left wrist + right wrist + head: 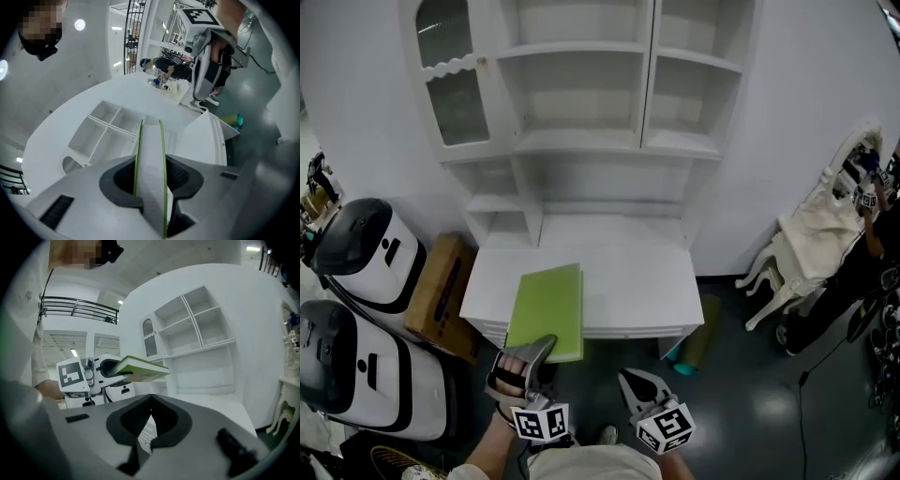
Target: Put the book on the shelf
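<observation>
A green book (pixel 547 313) with white page edges hangs flat over the front left of the white desk (pixel 628 272). My left gripper (pixel 538 350) is shut on the book's near edge. In the left gripper view the book (pixel 151 140) runs straight out between the jaws, page edge up, toward the shelf unit (pixel 105 129). In the right gripper view that book (pixel 140 369) sticks out level from the left gripper (pixel 101 371). My right gripper (pixel 630 380) hangs beside it below the desk's front edge, jaws shut on nothing (pixel 150 397). The white shelf unit (pixel 581 141) rises behind the desk, its compartments bare.
Two white rounded machines (pixel 361 253) and a cardboard box (pixel 441 291) crowd the floor left of the desk. A white chair draped in cloth (pixel 811 244) and a person (pixel 877 253) are at the right. A green roll (pixel 698 342) lies under the desk.
</observation>
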### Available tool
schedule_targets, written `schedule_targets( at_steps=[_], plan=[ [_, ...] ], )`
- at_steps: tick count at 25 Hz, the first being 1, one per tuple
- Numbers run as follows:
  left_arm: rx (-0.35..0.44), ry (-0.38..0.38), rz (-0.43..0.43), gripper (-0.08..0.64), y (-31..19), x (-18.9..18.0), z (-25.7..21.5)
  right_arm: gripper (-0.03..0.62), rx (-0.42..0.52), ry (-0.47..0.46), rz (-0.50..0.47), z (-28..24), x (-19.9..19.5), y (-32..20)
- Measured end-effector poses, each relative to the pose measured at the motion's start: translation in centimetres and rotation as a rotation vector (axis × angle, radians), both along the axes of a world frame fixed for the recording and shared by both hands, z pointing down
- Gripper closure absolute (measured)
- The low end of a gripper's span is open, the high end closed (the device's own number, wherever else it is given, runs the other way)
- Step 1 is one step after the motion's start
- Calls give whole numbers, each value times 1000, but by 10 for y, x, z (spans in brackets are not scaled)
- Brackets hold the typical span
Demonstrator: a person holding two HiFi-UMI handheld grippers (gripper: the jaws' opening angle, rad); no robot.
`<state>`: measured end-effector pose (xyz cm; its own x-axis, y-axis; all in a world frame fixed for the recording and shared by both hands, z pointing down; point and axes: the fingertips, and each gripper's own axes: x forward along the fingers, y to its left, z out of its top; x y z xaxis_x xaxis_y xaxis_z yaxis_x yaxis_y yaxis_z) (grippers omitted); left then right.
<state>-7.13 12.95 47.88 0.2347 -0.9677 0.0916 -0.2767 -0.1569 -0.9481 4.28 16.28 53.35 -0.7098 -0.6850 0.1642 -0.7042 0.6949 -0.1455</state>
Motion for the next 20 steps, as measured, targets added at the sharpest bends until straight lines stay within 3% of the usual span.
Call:
schedule_targets(
  at_steps=[12, 20],
  plan=[
    [20, -71, -1, 419, -2, -1, -19, 580, -36, 9, -3, 10, 5, 3],
    [11, -76, 14, 419, -38, -33, -30, 580, -32, 34, 10, 1, -21, -25]
  ],
)
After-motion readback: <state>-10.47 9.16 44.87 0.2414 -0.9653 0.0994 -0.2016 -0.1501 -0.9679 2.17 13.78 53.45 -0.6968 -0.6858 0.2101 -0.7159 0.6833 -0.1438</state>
